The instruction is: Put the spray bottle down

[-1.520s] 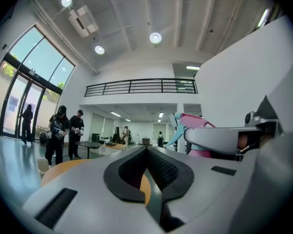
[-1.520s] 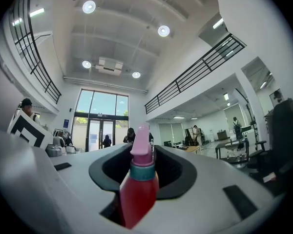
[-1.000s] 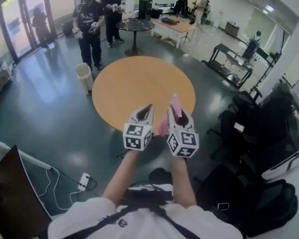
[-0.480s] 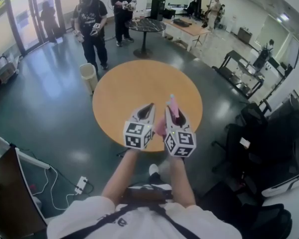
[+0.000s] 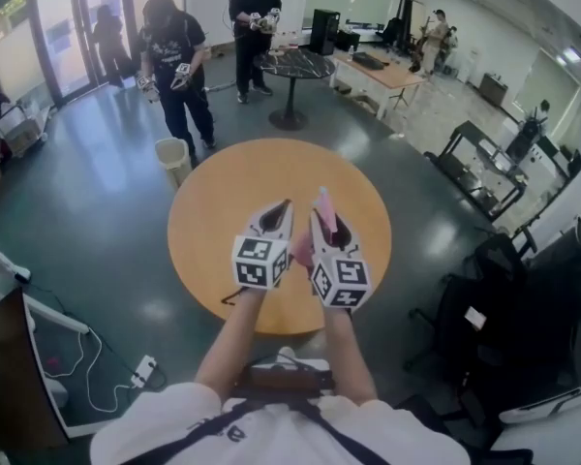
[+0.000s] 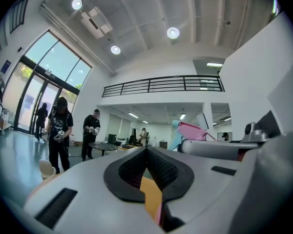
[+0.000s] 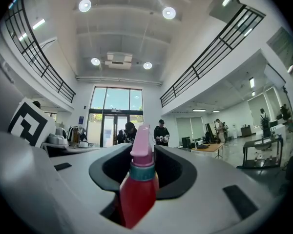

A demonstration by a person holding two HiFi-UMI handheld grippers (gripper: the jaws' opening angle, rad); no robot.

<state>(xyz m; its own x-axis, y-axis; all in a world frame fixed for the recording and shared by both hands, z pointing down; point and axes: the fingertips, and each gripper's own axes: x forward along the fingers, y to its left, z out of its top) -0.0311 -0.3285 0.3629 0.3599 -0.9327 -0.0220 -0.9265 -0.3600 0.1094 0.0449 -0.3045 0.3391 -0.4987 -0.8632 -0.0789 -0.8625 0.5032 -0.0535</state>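
Holding red spray bottle upright, right hand-held gripper hovering over round surface; left hand-held gripper hovering beside, jaws together, empty.

A round wooden table stands on a glossy grey-green floor; a pale bin sits on the floor just beside the table's far-left edge; a white power strip lies on the floor at lower left; a dark round table stands farther back.

Open office hall (desks, mezzanine railing)
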